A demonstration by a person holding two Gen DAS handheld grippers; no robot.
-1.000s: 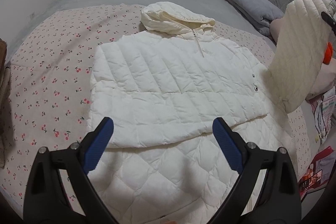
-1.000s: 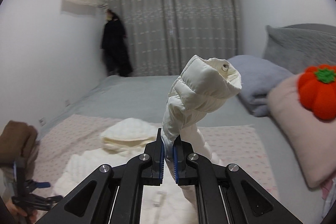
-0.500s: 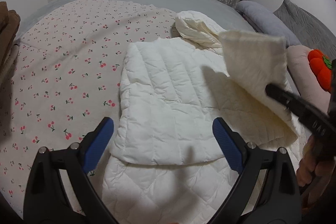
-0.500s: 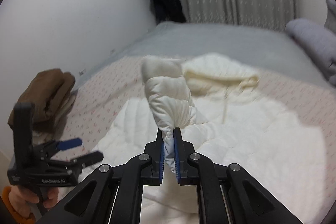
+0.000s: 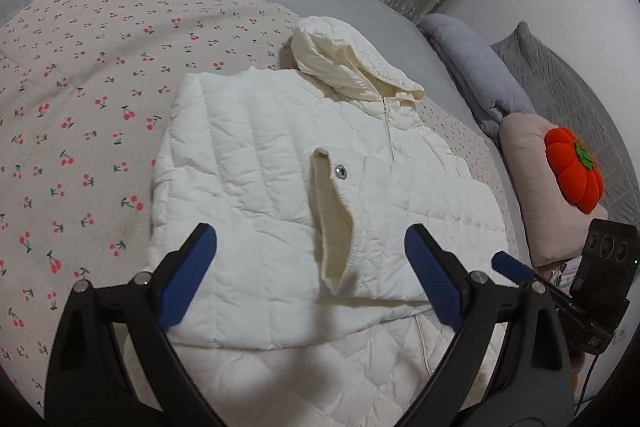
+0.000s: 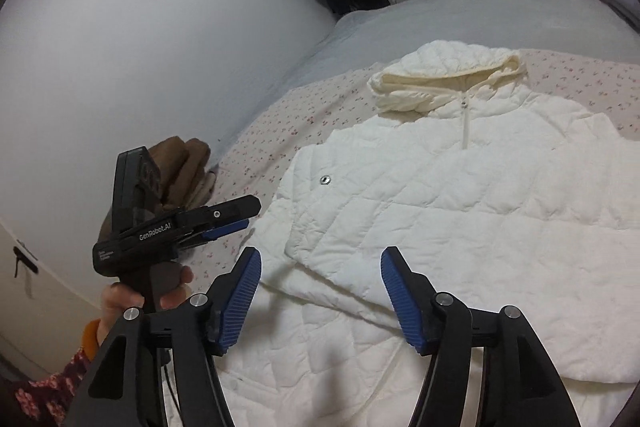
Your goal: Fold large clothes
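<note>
From the left wrist view, the white puffer jacket lies front-up on the cherry-print bedspread, hood toward the curtain. Both sleeves appear folded across the chest, the upper cuff standing slightly proud. The left hand-held gripper hovers over the hem, jaws wide and empty.

From the right wrist view, the right hand-held gripper also gapes wide, holding nothing, above the jacket's lower edge. The sleeve layers are hard to separate here. Risk, as I judge it: the puffy fill may spring the sleeve open, or a shallow pinch at the hem could drag only one layer.
</note>
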